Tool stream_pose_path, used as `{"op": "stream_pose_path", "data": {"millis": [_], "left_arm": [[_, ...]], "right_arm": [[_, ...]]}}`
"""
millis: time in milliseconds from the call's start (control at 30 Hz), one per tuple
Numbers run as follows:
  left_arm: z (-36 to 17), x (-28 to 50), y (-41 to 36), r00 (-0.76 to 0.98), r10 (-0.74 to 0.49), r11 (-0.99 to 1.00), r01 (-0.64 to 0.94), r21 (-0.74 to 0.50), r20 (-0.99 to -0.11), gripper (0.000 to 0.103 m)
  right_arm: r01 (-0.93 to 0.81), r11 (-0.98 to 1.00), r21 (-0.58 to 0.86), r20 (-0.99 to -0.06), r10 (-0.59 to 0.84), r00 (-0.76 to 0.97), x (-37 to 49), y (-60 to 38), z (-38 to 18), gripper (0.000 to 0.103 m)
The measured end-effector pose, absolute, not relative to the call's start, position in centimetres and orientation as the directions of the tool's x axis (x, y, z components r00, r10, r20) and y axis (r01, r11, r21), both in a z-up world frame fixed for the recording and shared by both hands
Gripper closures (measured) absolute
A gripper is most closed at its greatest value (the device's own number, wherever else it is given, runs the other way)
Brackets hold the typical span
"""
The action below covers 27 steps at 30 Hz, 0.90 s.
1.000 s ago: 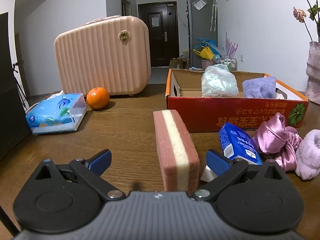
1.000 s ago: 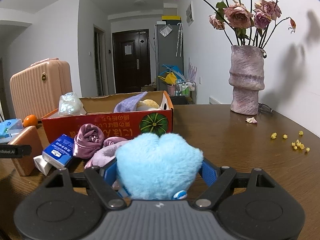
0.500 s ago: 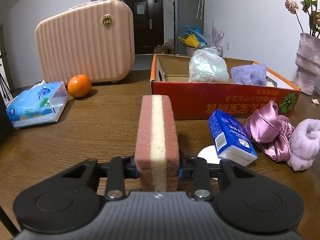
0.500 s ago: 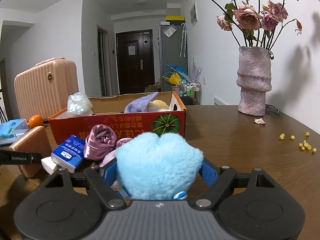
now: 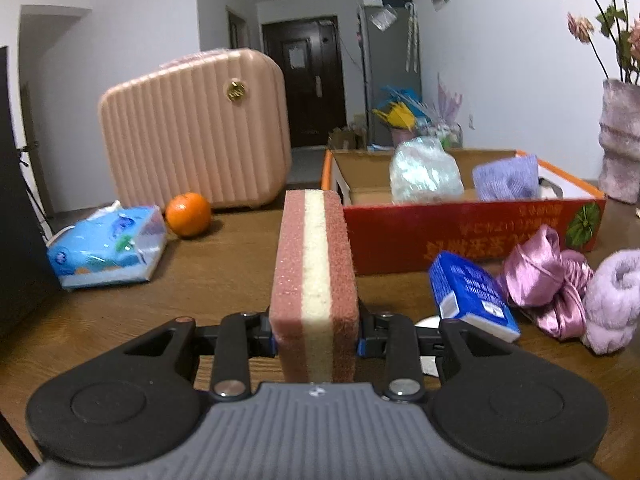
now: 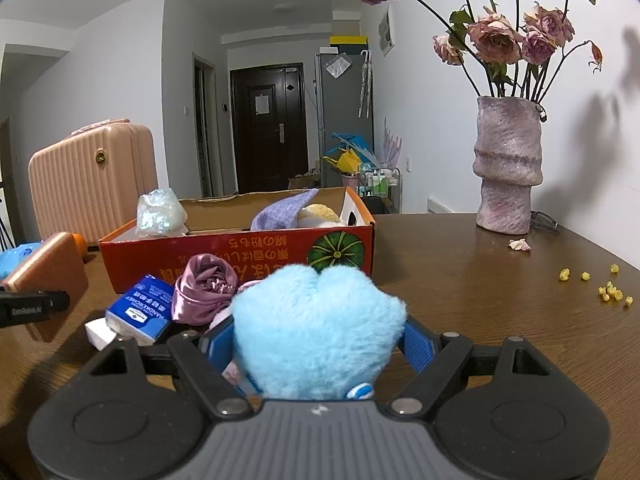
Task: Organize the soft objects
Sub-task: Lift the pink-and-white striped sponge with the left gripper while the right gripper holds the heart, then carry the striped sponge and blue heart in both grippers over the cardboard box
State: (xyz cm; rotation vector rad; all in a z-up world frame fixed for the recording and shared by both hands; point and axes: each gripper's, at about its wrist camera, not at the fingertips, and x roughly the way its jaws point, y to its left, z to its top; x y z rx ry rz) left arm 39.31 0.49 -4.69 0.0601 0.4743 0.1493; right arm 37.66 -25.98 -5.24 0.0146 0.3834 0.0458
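Pink-and-cream sponge [image 5: 315, 280] clamped upright in left gripper [image 5: 316, 338]; blue plush [image 6: 316, 322] pinched in right gripper [image 6: 320, 344].
Both above wooden table [image 6: 460, 280], before red box [image 6: 240, 258] printed with Chinese characters; tissue pack [image 6: 142, 308] label is too small to read.

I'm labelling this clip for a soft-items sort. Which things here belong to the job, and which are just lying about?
Job:
- pink-and-cream layered sponge, held in left gripper
- fluffy blue plush, held in right gripper
- pink satin scrunchie
- red cardboard box

Lying about:
- orange fruit
- ribbed pink suitcase
- mottled purple vase
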Motion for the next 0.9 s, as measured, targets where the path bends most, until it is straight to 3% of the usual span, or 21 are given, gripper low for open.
{"op": "stream_pose_path", "data": {"millis": [900], "left_arm": [[-2.5,34.2,-3.9,0.921,0.077,0.997,-0.071,0.030,-0.382,0.071]], "right_arm": [[-0.124,0.989,0.078,-0.251,0.140,0.958,35.4,-25.7,-3.5,0.021]]}}
